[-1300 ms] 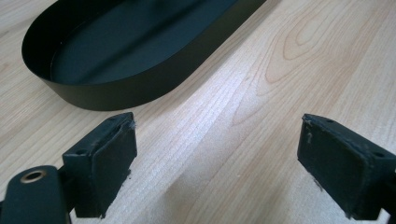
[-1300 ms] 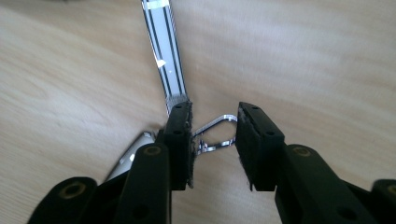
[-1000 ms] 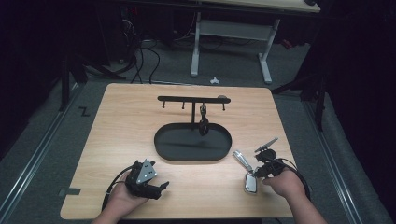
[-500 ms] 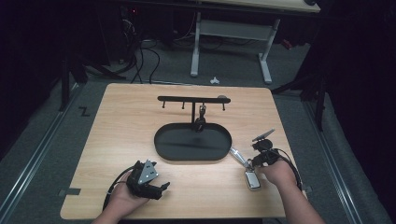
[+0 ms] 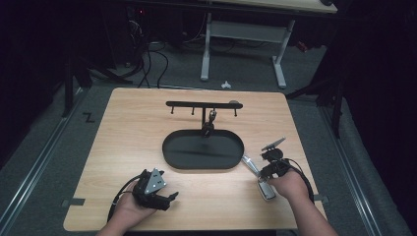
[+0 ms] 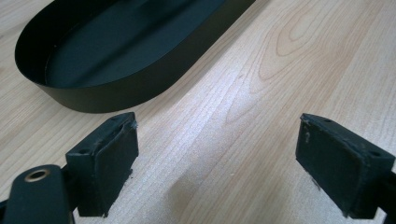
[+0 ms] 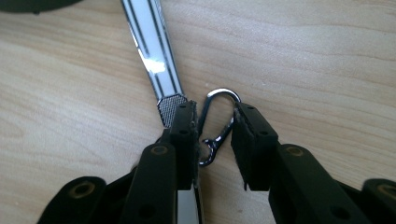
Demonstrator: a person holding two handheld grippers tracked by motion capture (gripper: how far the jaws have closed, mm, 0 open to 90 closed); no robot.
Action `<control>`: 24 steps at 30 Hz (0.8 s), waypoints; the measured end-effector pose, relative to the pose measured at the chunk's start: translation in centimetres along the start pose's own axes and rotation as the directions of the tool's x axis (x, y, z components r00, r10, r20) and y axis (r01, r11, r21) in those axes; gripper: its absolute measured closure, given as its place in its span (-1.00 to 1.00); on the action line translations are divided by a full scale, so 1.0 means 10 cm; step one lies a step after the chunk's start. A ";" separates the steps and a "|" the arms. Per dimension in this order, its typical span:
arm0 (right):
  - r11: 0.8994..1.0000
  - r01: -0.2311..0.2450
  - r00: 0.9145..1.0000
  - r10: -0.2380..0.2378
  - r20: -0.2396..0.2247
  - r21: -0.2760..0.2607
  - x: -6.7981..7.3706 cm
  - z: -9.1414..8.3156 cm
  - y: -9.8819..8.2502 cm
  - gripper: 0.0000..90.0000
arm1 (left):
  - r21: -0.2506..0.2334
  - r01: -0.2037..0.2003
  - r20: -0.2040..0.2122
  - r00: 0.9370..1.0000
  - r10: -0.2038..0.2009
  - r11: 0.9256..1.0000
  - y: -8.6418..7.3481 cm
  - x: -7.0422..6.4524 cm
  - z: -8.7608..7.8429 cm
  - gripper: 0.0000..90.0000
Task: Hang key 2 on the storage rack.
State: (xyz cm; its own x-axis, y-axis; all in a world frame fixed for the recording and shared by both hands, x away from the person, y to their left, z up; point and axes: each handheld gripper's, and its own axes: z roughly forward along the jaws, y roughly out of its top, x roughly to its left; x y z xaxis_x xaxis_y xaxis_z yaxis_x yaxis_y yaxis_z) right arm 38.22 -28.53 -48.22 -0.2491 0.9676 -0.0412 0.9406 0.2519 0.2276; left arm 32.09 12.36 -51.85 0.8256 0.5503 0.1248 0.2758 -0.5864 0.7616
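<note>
silver carabiner clip (image 7: 215, 122) with small swivel ring, flat on wood; right tongs (image 7: 214, 128) just spreading around it; left tongs (image 6: 217, 161) spread.

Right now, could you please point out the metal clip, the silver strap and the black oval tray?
metal clip (image 7: 219, 105): right gripper view, on its upper loop.
silver strap (image 7: 152, 51): right gripper view, on its striped band.
black oval tray (image 5: 169, 156): high view, on its left rim.
</note>
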 end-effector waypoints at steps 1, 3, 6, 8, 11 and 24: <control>1.000 -0.005 1.000 0.005 0.000 0.009 0.00 0.03 0.00 0.47 | 0.001 0.000 0.000 1.000 0.000 1.000 0.00 0.00 0.00 -0.70; 1.000 -0.021 1.000 0.021 0.009 0.018 -0.01 0.04 -0.01 0.43 | 0.002 0.000 0.002 1.000 0.000 1.000 0.00 0.00 0.00 -0.70; 0.999 -0.016 1.000 0.016 0.017 0.032 -0.01 0.04 -0.04 0.34 | 0.003 -0.001 0.002 1.000 0.001 1.000 0.00 0.00 0.00 -0.70; 0.998 -0.015 1.000 0.015 0.004 0.055 -0.01 0.03 -0.06 0.25 | 0.005 -0.001 0.002 1.000 0.001 1.000 0.00 0.00 0.00 -0.70; 0.999 -0.030 1.000 0.030 0.000 0.026 -0.01 -0.04 -0.10 0.27 | 0.003 -0.002 0.001 1.000 0.002 1.000 -0.01 0.00 0.00 -0.69; 0.999 0.015 1.000 -0.015 -0.015 0.048 0.07 0.03 -0.11 0.56 | 0.008 -0.009 0.008 1.000 0.008 1.000 0.00 -0.01 0.01 -0.69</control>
State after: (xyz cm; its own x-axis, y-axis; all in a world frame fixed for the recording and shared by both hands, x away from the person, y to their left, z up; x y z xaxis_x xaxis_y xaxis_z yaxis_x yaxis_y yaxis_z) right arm 37.02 -28.11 -48.78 -0.2664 0.9634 -0.0298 0.9467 0.2674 0.1796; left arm 32.04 12.24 -51.93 0.8317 0.5407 0.1263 0.2727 -0.5959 0.7553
